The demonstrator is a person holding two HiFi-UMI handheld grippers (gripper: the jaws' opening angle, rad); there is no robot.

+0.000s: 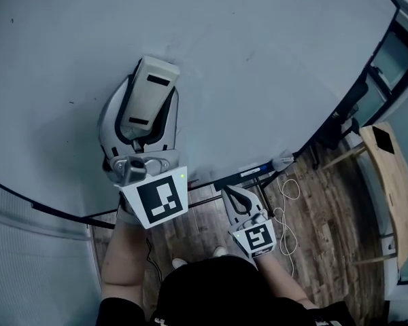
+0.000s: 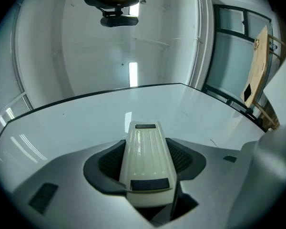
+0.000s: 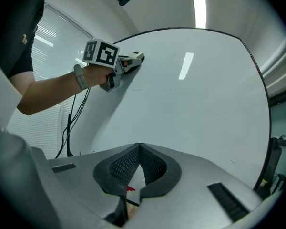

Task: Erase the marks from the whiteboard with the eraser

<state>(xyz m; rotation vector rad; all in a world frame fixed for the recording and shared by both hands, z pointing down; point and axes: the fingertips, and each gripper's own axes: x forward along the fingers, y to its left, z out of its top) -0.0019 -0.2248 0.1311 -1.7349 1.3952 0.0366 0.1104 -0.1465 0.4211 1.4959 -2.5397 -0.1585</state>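
Note:
The whiteboard (image 1: 258, 60) fills most of the head view and carries only a few tiny dark specks (image 1: 71, 102). My left gripper (image 1: 141, 114) is shut on a cream eraser (image 1: 153, 77) with dark end pads, held against the board left of centre. In the left gripper view the eraser (image 2: 147, 161) lies lengthwise between the jaws, pointing up the whiteboard (image 2: 86, 123). My right gripper (image 1: 241, 199) hangs below the board's bottom edge, shut with nothing in it. The right gripper view shows its tips meeting (image 3: 139, 147), and the left gripper (image 3: 131, 61) far up the whiteboard (image 3: 195, 109).
A wooden tabletop (image 1: 394, 189) stands at the right over a wooden floor with a white cable (image 1: 285, 209). The board's dark stand (image 1: 248, 175) runs under its lower edge. Window blinds (image 1: 27, 263) are at the lower left, and glass panels (image 2: 233, 56) beyond the board's right side.

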